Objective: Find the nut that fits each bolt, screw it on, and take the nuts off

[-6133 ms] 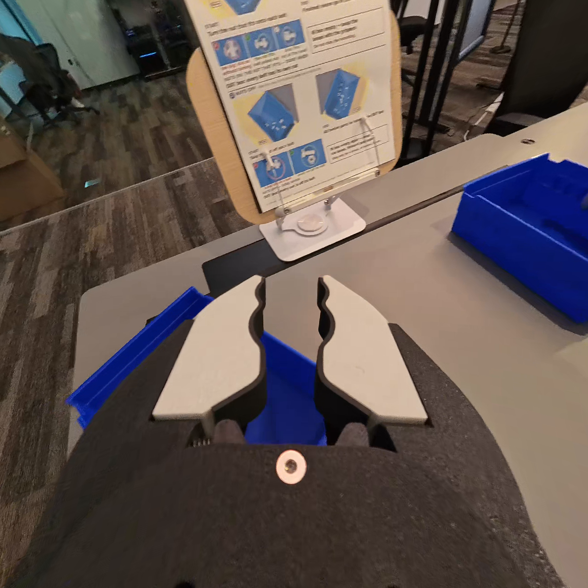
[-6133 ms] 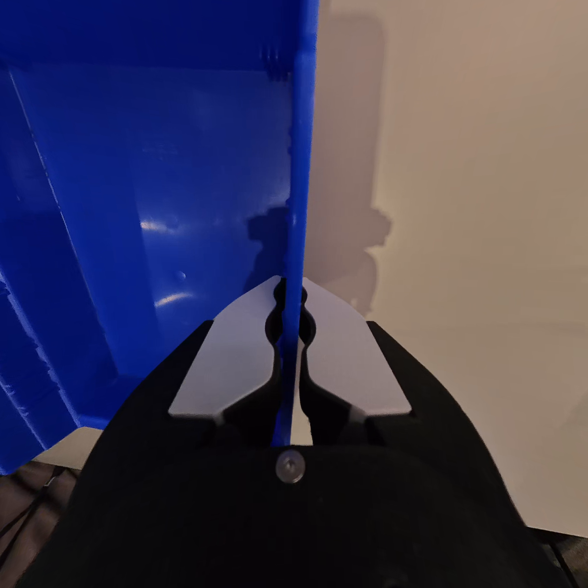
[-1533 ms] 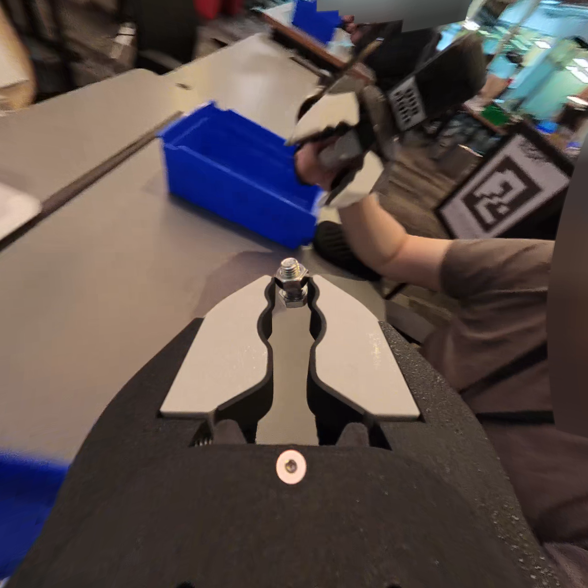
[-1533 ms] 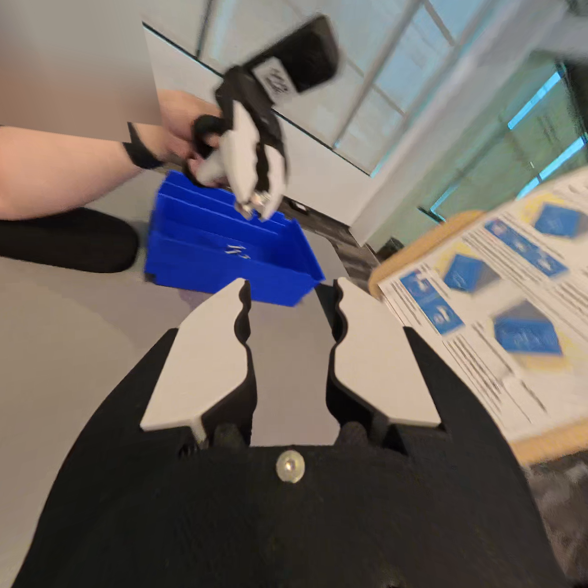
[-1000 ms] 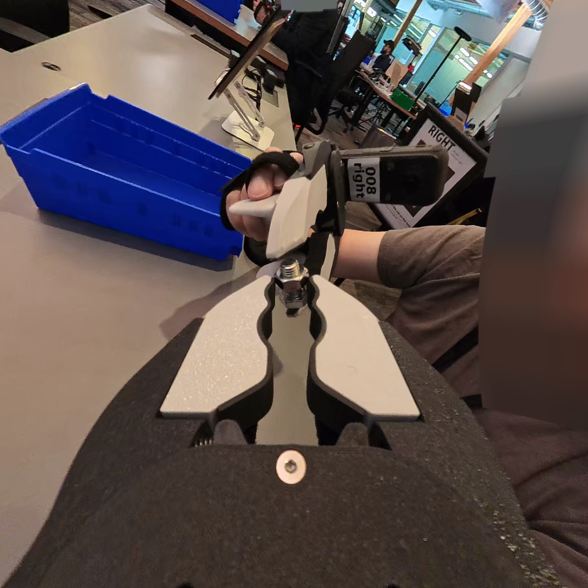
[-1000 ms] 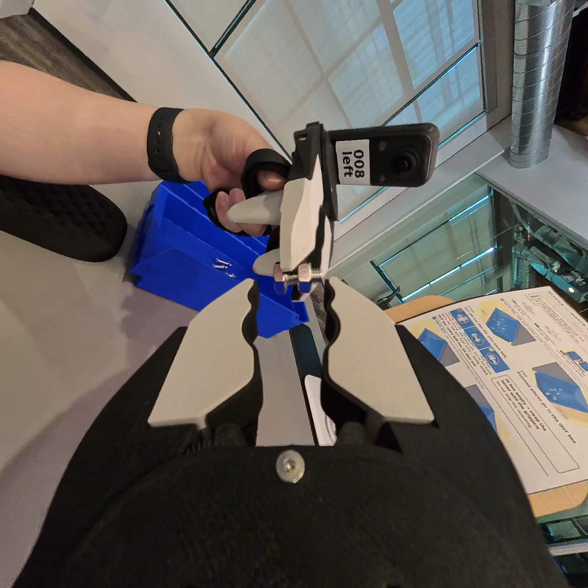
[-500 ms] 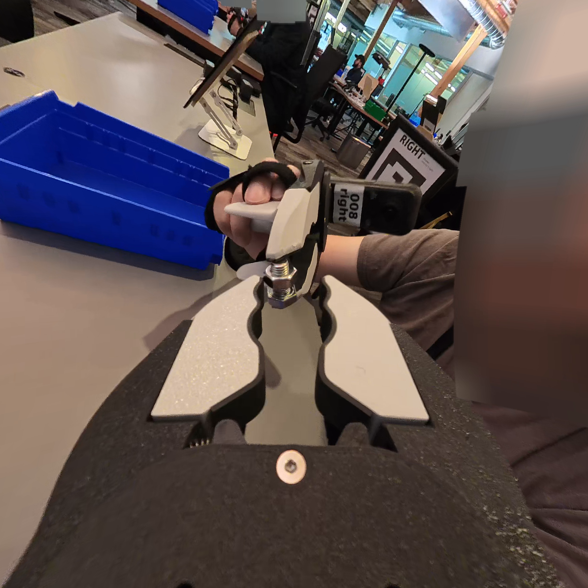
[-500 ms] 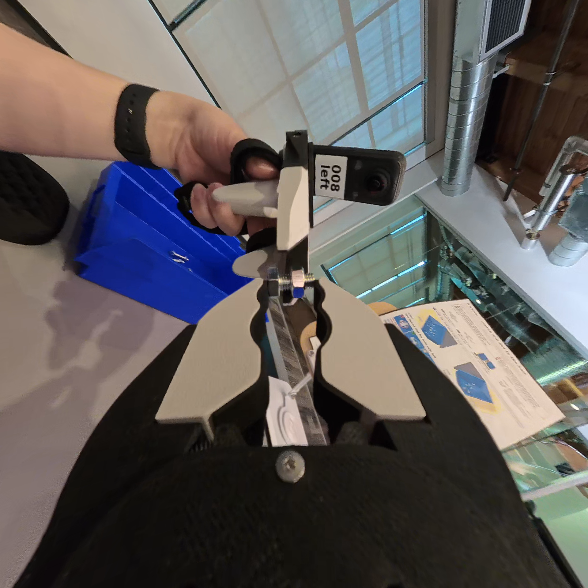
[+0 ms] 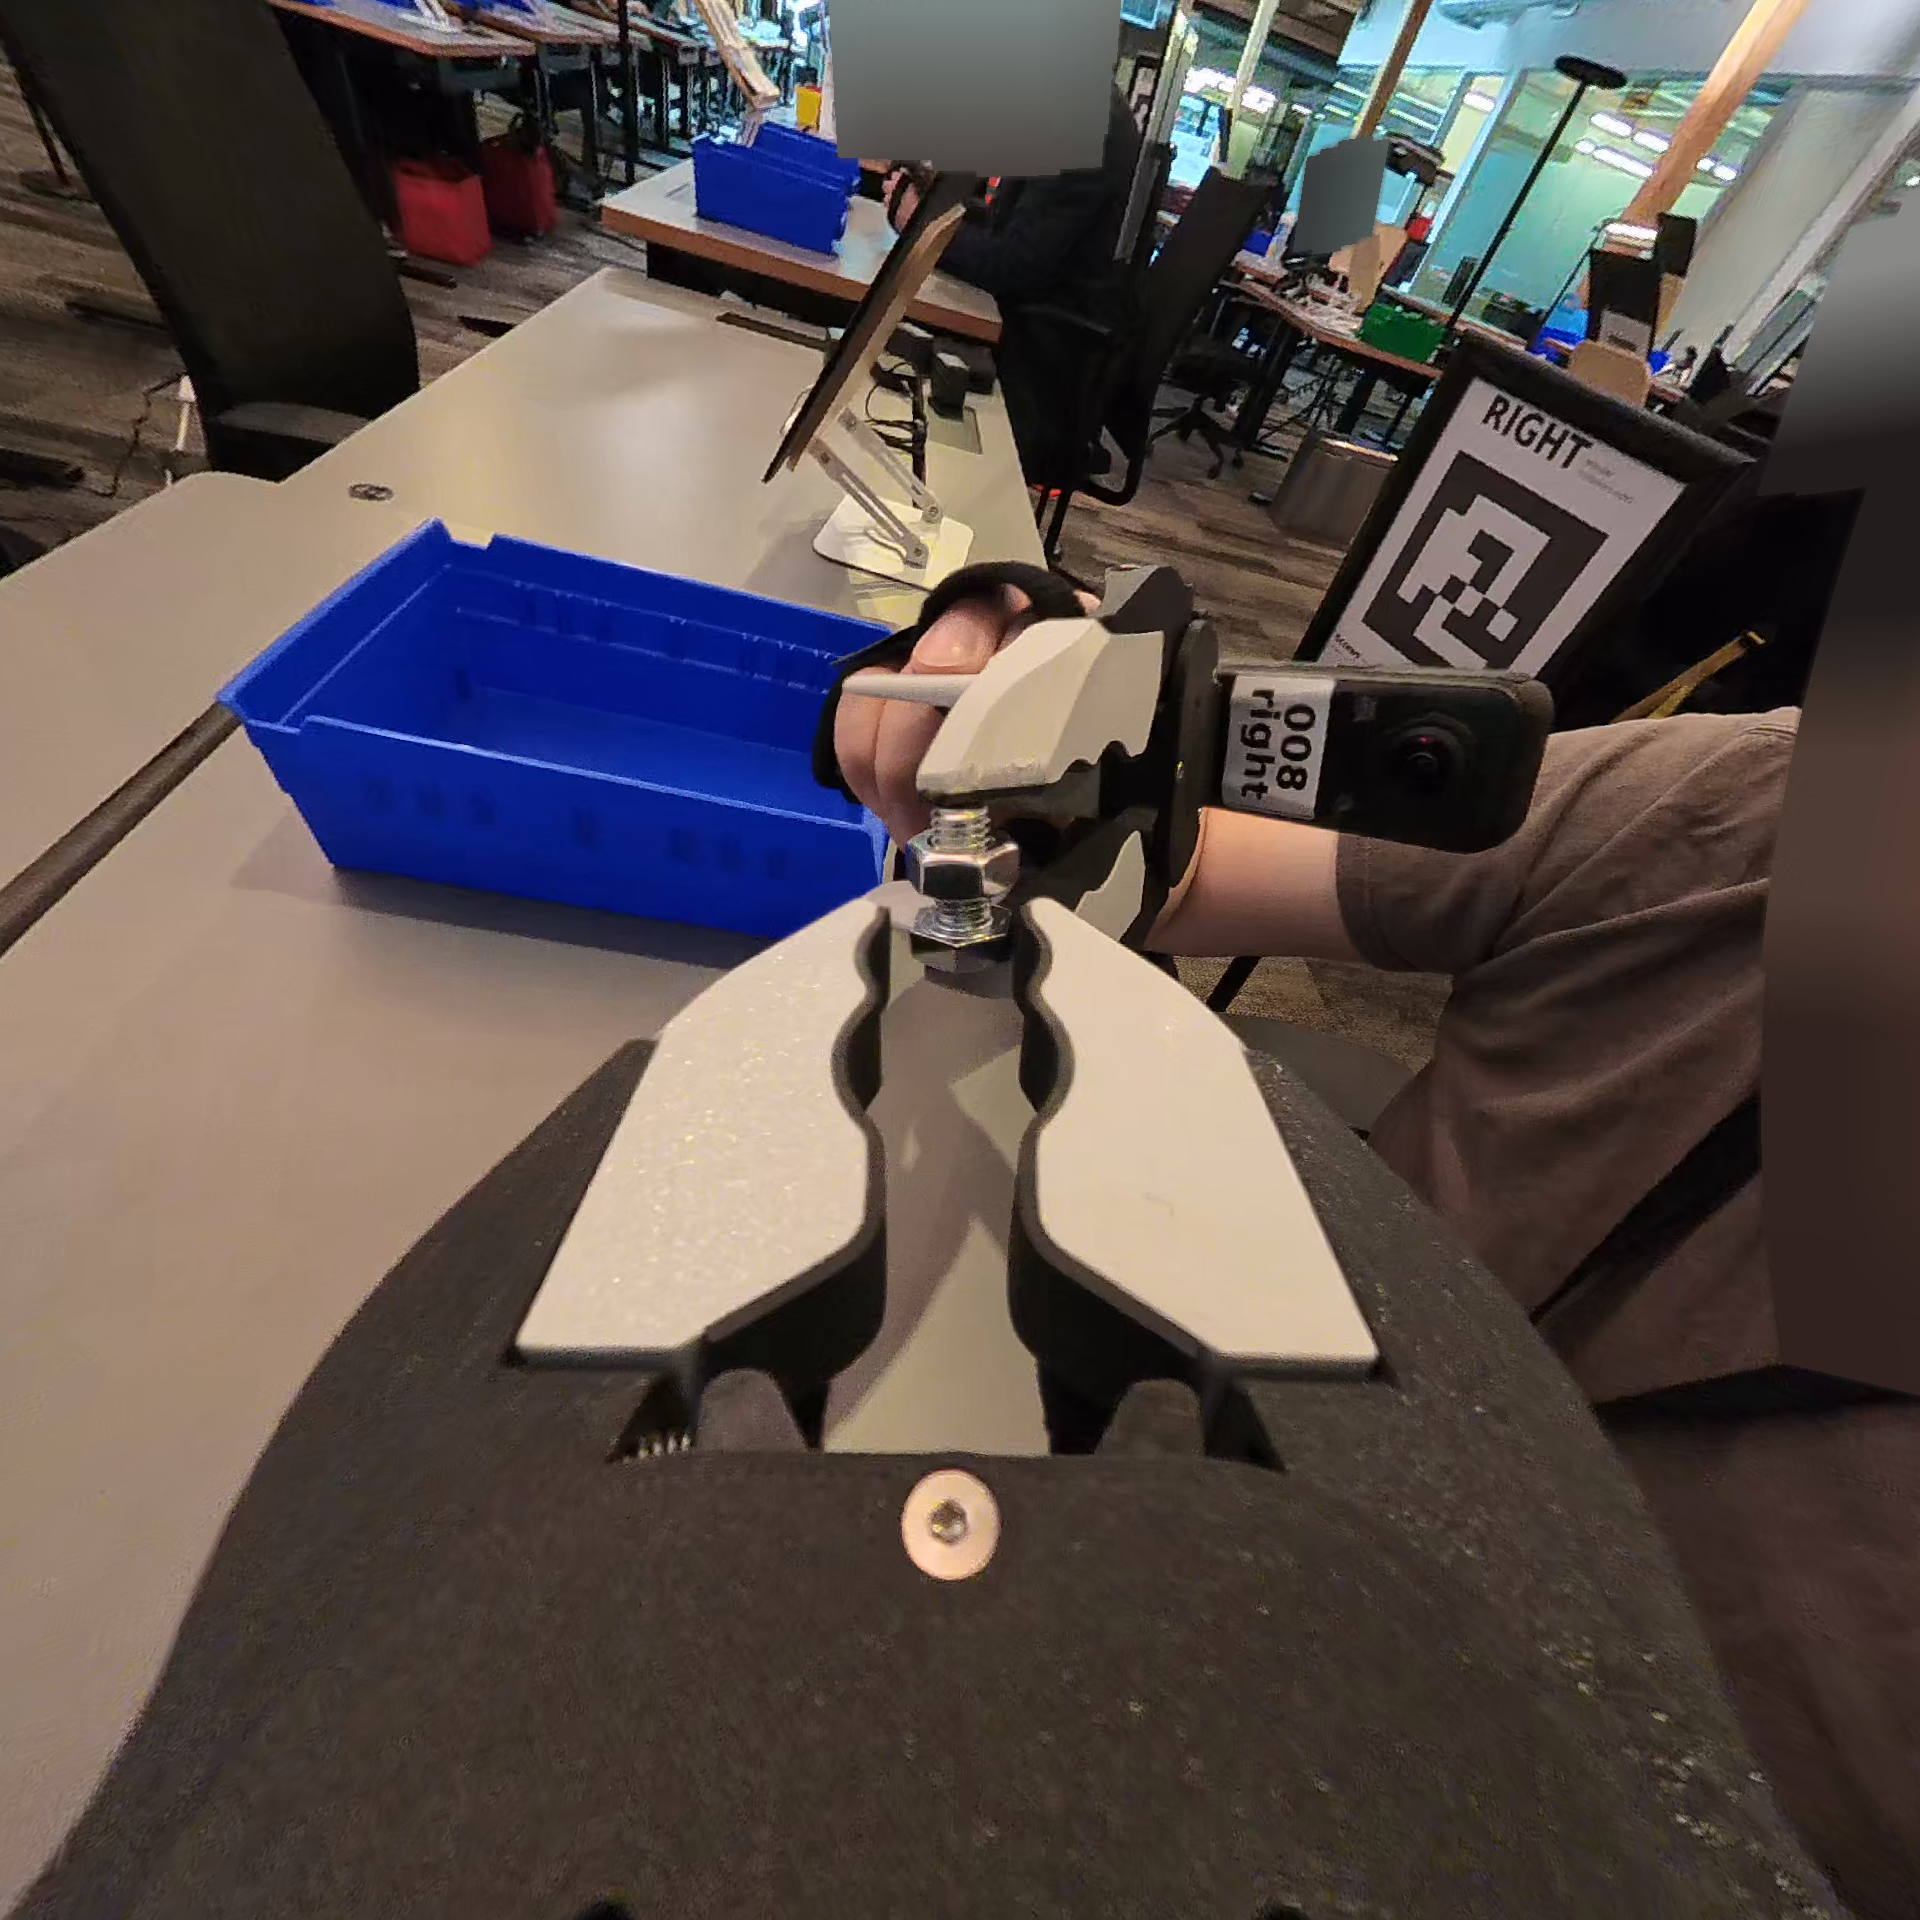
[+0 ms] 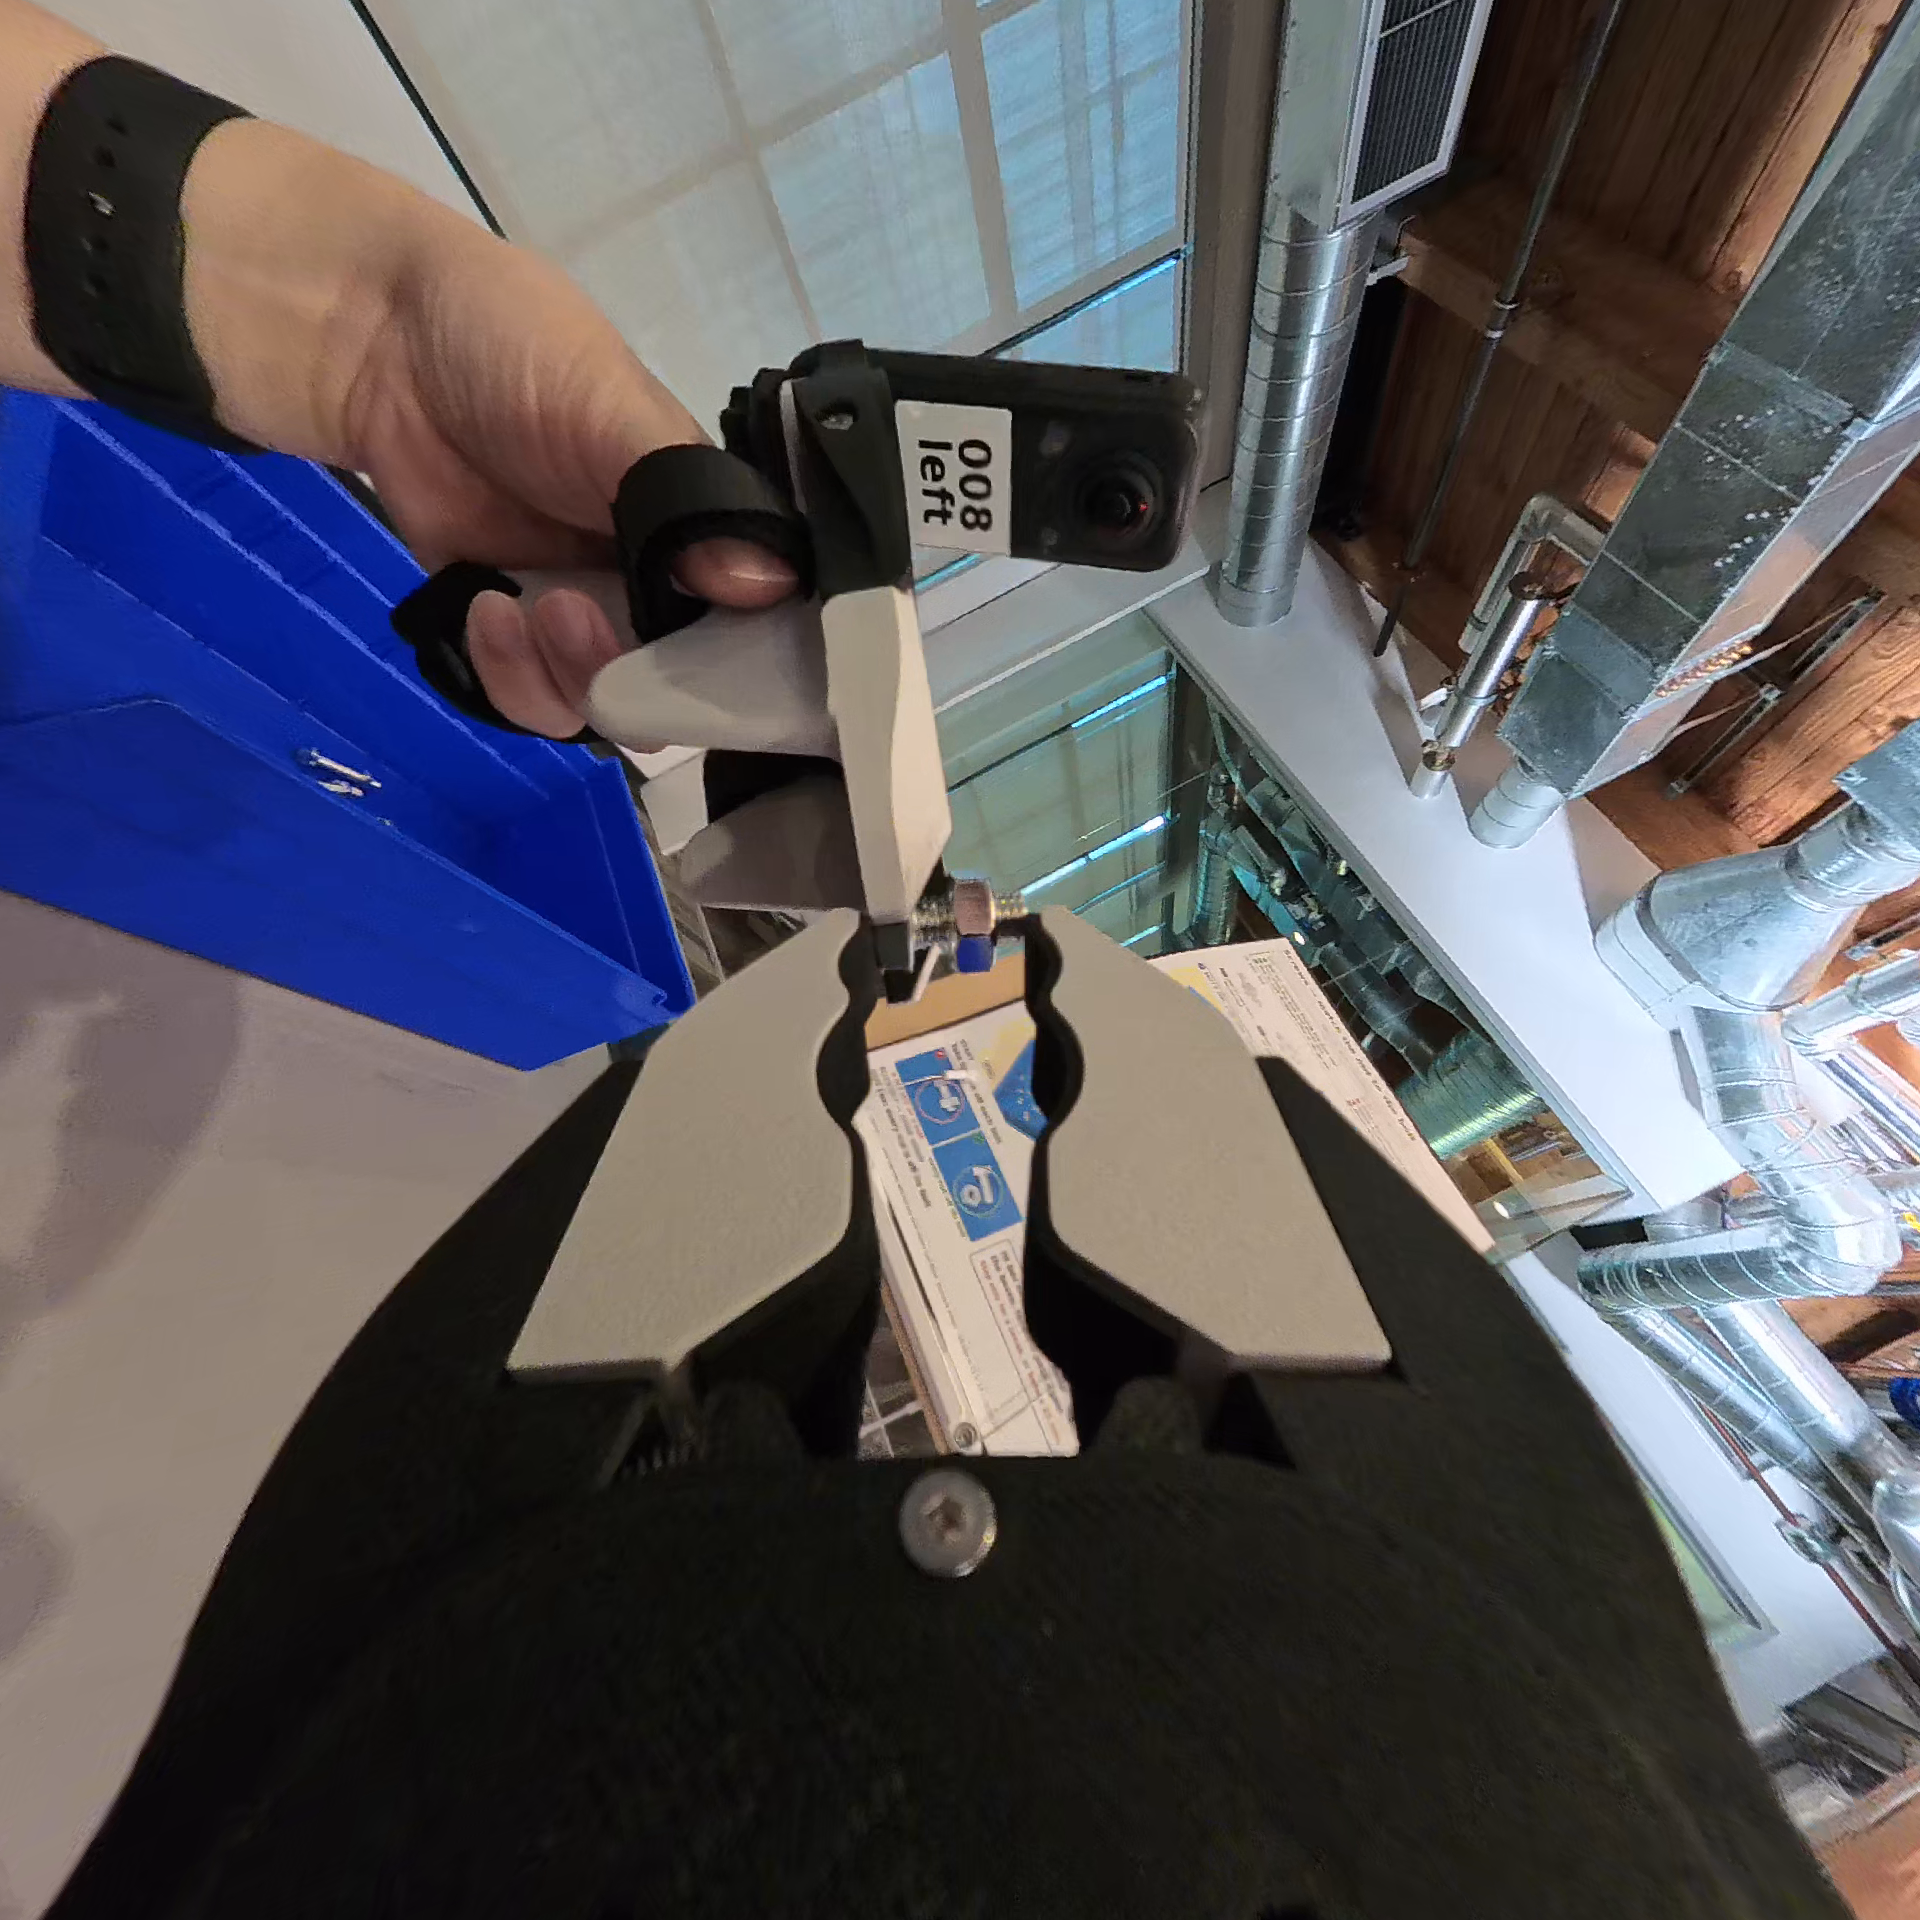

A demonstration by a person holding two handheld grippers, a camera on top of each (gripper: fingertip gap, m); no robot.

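A silver bolt with a hex nut part-way up its thread stands upright at the tips of my left gripper, which is shut on the bolt's head. In the right wrist view the bolt lies crosswise, its nut between the tips of my right gripper. That gripper clamps the bolt lengthwise: one finger presses on the thread end, and the other reaches the head end, mostly hidden. The left gripper's finger comes down onto the head from above.
A blue bin stands on the grey table to the left. A second blue bin holds small bolts. A tablet stand, a marker sign and an instruction sheet are nearby. The person's sleeve is at right. The tips of both grippers are at nearly the same place.
The right gripper narrowed from wide open onto the bolt's two ends. The left gripper opened briefly, then closed again on the bolt's head. Both grippers tilted upward together.
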